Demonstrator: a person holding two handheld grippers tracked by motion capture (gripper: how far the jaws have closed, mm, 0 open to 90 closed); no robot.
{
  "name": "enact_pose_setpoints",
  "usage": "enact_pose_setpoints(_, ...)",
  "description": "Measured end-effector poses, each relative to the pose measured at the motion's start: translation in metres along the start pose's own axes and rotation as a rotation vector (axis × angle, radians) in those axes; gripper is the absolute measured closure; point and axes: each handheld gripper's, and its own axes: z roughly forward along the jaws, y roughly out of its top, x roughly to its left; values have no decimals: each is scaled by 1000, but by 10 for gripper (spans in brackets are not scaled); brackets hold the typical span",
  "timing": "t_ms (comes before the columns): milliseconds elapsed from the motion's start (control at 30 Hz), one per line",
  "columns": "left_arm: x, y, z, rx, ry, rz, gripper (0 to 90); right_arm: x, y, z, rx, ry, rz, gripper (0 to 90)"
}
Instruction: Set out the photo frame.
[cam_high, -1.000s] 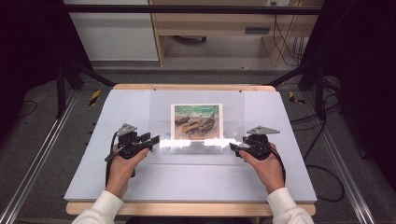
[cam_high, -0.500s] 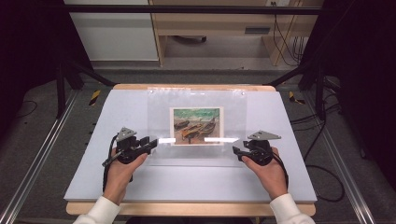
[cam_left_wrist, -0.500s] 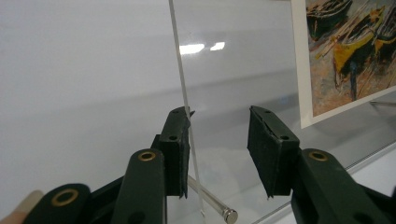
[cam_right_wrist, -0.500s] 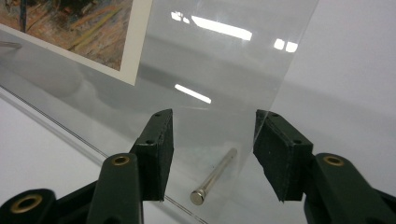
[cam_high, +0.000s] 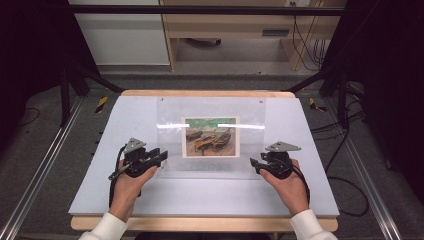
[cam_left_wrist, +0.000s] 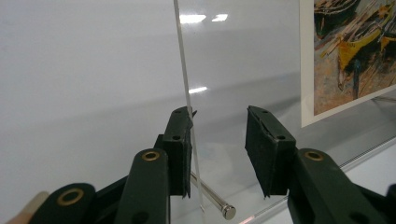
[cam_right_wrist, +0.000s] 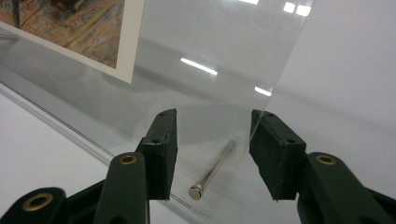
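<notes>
The colourful painted print of boats (cam_left_wrist: 355, 51) is cut off by the top and right edges in the left gripper view, and by the top and left edges in the right gripper view. The small silver metal pin (cam_left_wrist: 212, 198) is partly hidden behind one black jaw. The painted details cannot be made out from the high view.

Both grippers, left gripper (cam_high: 161, 157) and right gripper (cam_high: 253, 163), are black, each topped by a grey three-cornered plate and trailing a black cable. Jaws are flat black blocks with small screw holes, on arms with brass-ringed pivots. The person wears white sleeves (cam_high: 106, 229).
</notes>
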Motion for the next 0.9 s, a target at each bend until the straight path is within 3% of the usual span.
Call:
enact_pose_setpoints(633, 0, -3, -5, 14, -9, 13, 644, 2, -5, -4, 5, -3, -11, 570)
enact_pose_setpoints(867, 0, -4, -6, 20, -9, 36, 650, 2, -7, -5, 6, -3, -16, 578)
enact_pose_setpoints(900, -2, -5, -7, 30, -22, 13, 650, 3, -8, -5, 7, -5, -12, 577)
